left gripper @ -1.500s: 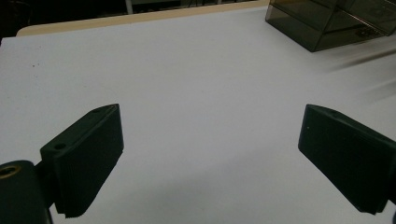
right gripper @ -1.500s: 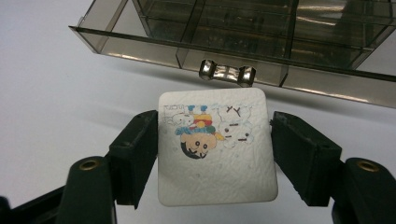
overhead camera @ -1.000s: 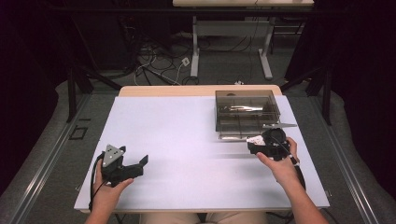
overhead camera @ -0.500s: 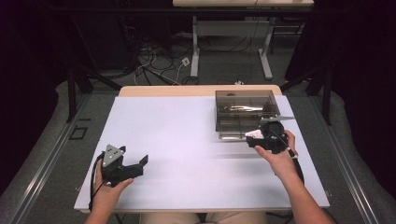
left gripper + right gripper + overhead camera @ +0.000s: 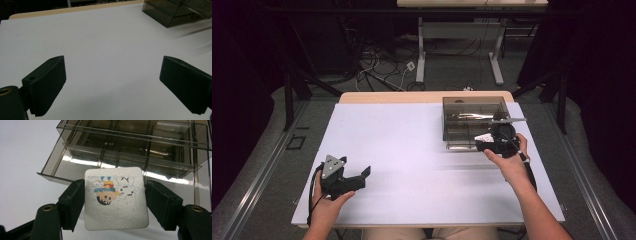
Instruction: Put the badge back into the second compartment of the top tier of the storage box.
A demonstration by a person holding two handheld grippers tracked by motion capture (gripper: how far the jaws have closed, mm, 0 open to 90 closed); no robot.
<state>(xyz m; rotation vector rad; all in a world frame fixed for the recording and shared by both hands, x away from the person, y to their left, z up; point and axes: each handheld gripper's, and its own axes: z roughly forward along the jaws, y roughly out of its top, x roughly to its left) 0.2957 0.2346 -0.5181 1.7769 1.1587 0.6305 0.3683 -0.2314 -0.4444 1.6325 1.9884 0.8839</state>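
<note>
Smoky clear-plastic drawer box [image 5: 130,152], white cartoon tile [image 5: 115,198] before its open drawer.

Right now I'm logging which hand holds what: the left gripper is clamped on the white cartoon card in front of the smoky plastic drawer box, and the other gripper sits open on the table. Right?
Not quite: the sides are swapped. The right gripper is clamped on the white cartoon card in front of the smoky plastic drawer box, as the right gripper view shows. The left gripper is the open one, over the white table, as the left gripper view shows.

Lab-like recording space, white-topped table [image 5: 412,150], black curtains [image 5: 242,75], floor cables [image 5: 377,70]
</note>
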